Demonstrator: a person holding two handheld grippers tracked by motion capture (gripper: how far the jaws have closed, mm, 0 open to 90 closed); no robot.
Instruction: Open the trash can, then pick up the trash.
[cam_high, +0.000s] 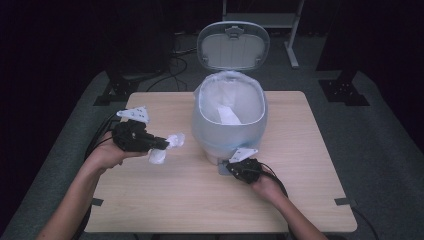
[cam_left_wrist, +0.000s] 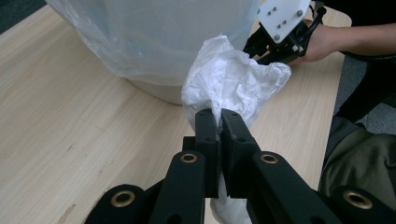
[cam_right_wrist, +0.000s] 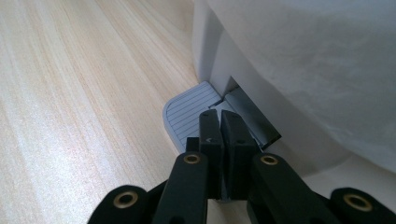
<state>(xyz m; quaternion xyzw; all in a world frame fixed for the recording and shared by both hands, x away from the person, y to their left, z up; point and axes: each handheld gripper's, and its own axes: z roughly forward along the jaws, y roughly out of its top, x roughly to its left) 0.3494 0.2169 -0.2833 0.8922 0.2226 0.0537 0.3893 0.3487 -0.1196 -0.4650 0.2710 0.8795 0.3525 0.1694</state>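
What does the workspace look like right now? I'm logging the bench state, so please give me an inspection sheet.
Surface: light wooden table, bare around the bin.
Job's things: pedal bin with plastic liner, lid up; crumpled white paper; grey pedal.
Clutter: white scrap inside the bin.
Grippers: left claw shut on the crumpled white paper, held above the table; right claw shut, pressing on the pedal.
Cables: black leads trail from both claws; more on the floor behind.
Surroundings: dark room, grey floor, black stand feet.
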